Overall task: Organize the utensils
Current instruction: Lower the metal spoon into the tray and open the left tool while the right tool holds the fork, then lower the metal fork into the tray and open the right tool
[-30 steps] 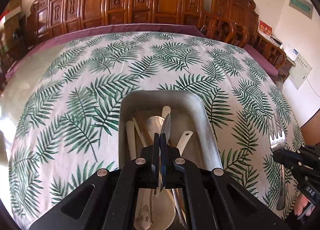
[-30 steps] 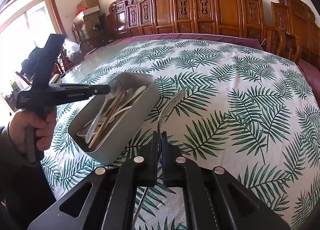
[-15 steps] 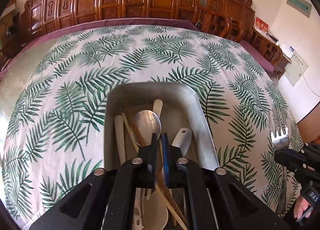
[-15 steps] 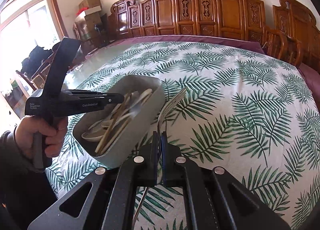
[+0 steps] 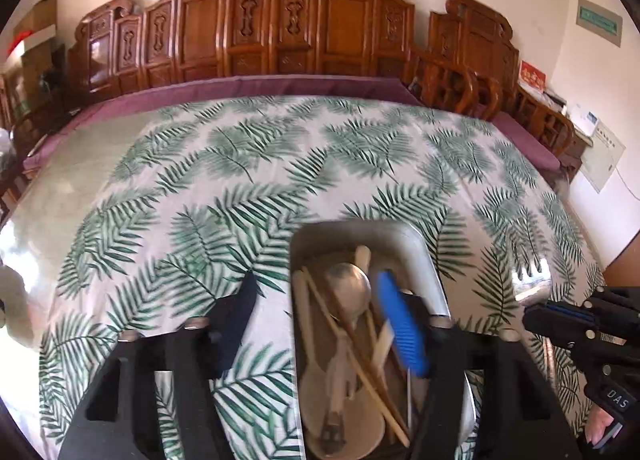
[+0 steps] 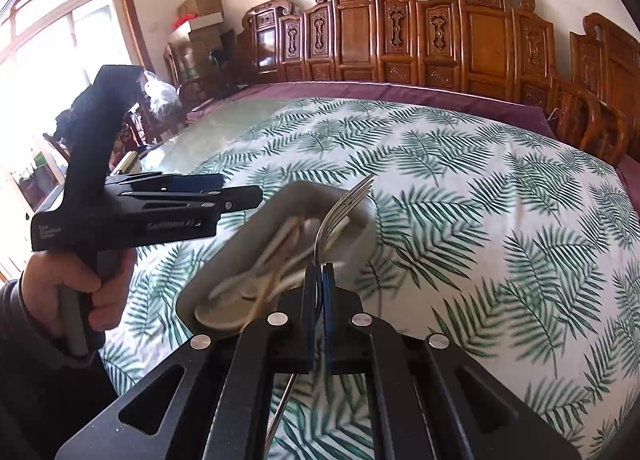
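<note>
A grey utensil tray (image 5: 424,256) (image 6: 280,204) lies on the palm-leaf tablecloth, holding a metal spoon (image 5: 347,284), chopsticks (image 5: 352,344) and white plastic utensils. My left gripper (image 5: 320,300) is open and empty just above the tray's left wall, fingers wide apart. It also shows in the right wrist view (image 6: 236,192). My right gripper (image 6: 319,272) is shut on a metal fork (image 6: 340,208) by its neck, tines up, over the tray's right rim. The fork (image 5: 532,284) also shows at the right of the left wrist view.
The round table's cloth (image 6: 480,200) spreads wide to the right and behind the tray. Bare glass tabletop (image 5: 60,188) lies at the left. Carved wooden chairs (image 5: 312,28) line the far wall. A window (image 6: 48,60) is at the left.
My left gripper has opened and let the metal spoon drop into the tray. My right gripper has carried the fork left, over the tray.
</note>
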